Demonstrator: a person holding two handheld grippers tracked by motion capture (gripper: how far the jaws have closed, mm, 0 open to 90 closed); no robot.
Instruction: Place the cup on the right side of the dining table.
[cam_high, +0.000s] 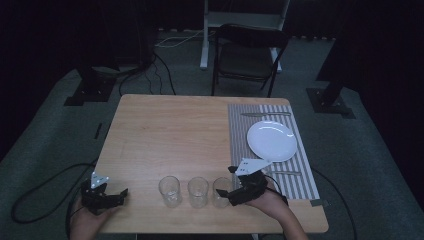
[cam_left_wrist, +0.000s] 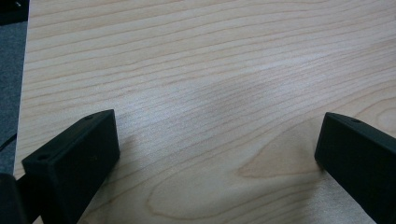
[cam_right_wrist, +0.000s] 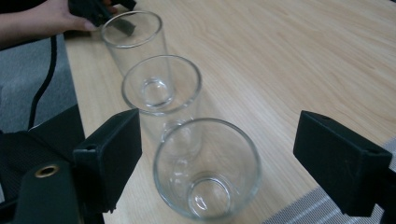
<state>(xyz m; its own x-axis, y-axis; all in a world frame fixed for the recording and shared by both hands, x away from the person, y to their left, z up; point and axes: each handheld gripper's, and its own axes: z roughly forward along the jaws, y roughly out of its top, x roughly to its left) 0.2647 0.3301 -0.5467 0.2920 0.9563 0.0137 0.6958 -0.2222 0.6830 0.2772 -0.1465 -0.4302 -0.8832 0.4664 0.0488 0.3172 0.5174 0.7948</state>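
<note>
Glasses, three of them, stand in a row along the table's near edge: the right glass (cam_high: 221, 191) sits between the spread jaws of the right gripper (cam_high: 231, 192), untouched by the pads, with the middle glass (cam_high: 198, 191) and left glass (cam_high: 170, 190) at its nine o'clock. The light wooden table (cam_high: 170, 130) stands on grey carpet in a dark room. At two o'clock a striped mat (cam_high: 239, 135) carries a white plate (cam_high: 272, 141). A folding chair (cam_high: 248, 55) waits at twelve. The left gripper (cam_high: 111, 196), jaws wide and empty, rests at the table's near left corner.
</note>
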